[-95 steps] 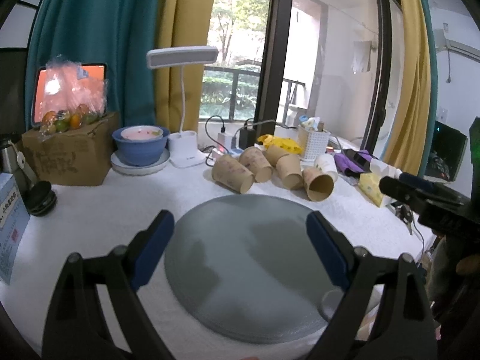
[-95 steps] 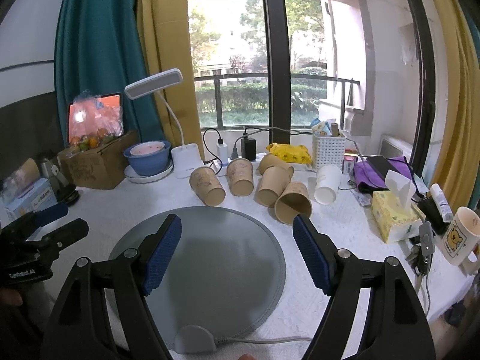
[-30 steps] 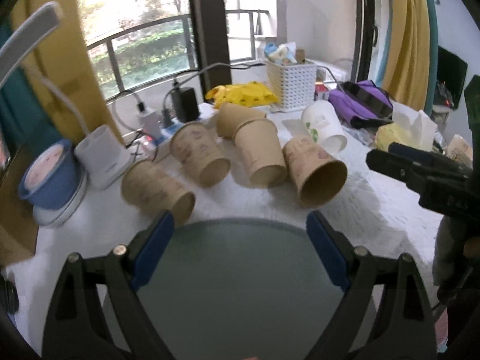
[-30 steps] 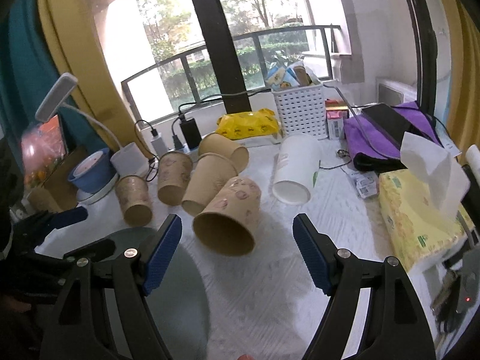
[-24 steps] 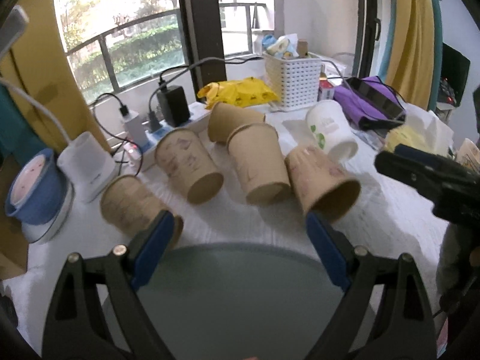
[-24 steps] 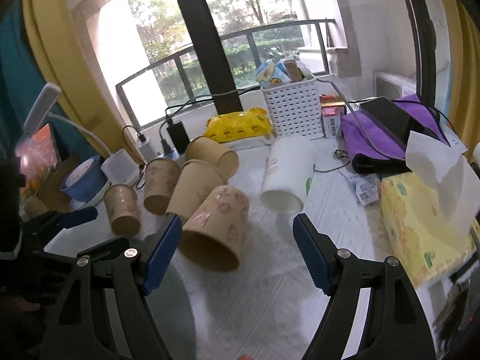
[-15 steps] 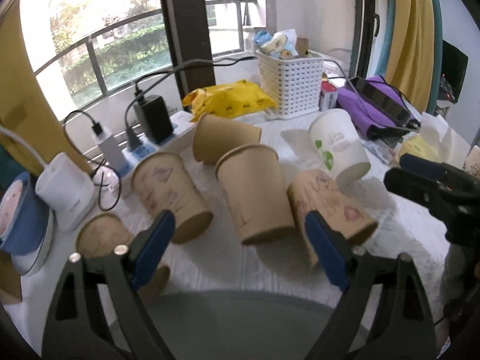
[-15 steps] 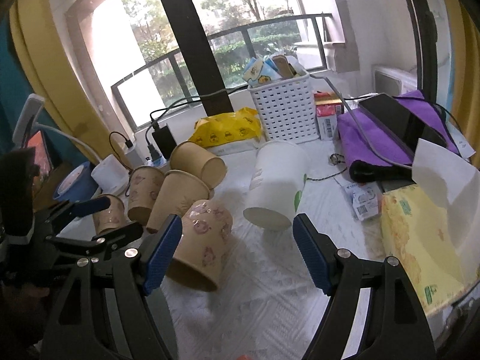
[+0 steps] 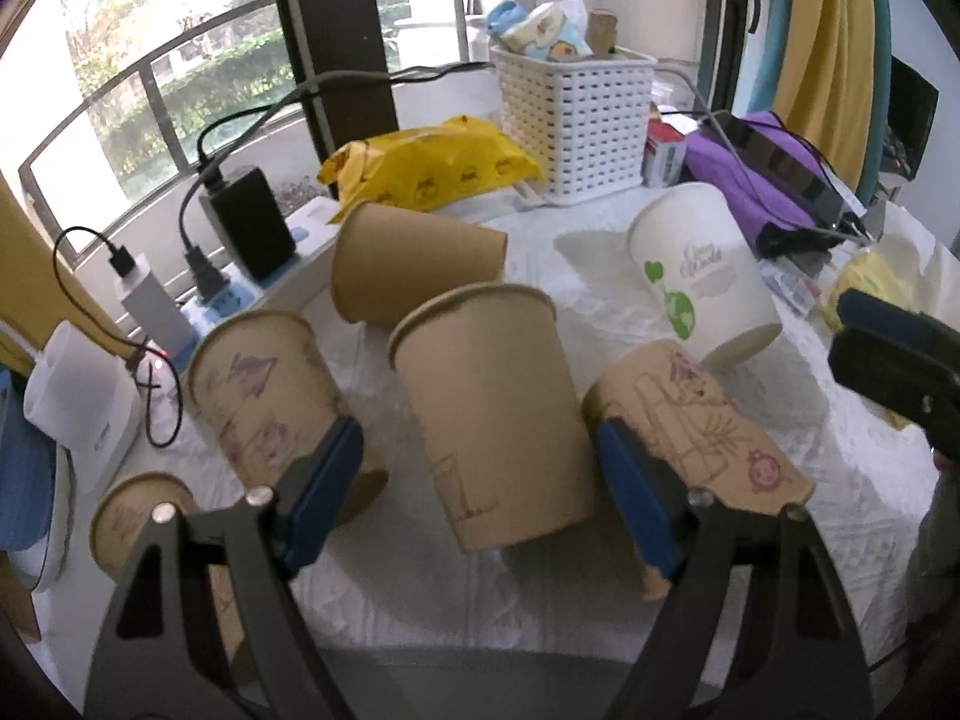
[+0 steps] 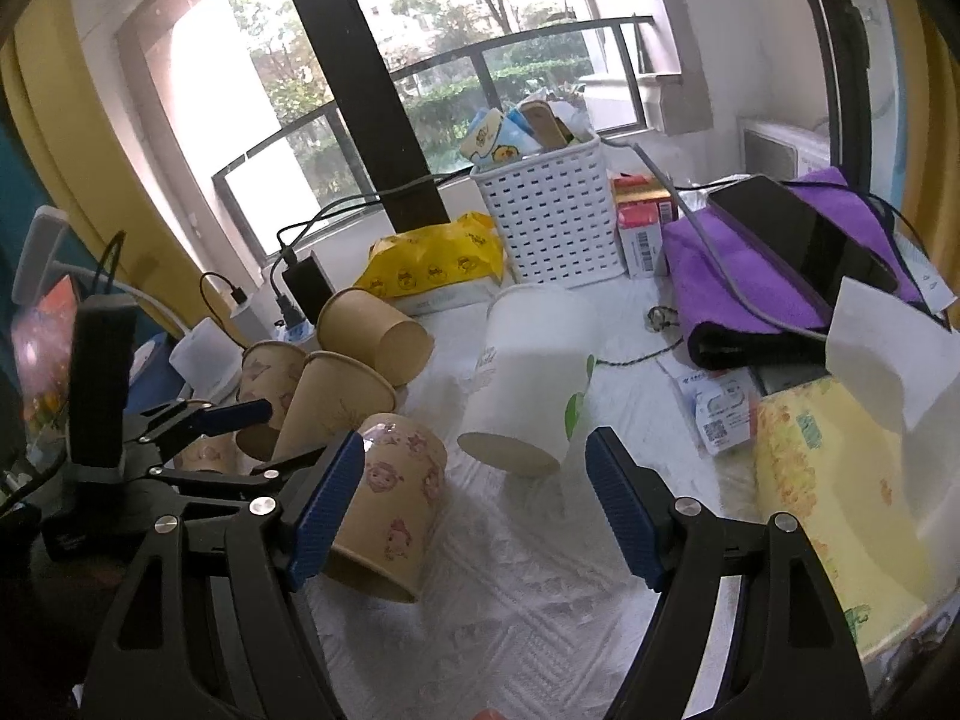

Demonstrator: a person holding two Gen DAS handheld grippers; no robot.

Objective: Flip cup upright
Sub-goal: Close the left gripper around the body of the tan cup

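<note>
- left tongs [image 9: 477,501] released, straddling a tipped brown cup [image 9: 492,420] on the desk [image 9: 810,420].
- right tongs [image 10: 474,501] released, before a tipped white cup [image 10: 528,384].

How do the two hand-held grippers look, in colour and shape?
Both look alike. The left gripper and the right gripper have black angular frames with triangular cut-outs and silver rivets. Each finger ends in a ribbed blue pad. No cables or sleeves show.

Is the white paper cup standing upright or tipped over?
Tipped over. The white paper cup lies on its side on the tablecloth, its open rim facing the camera.
</note>
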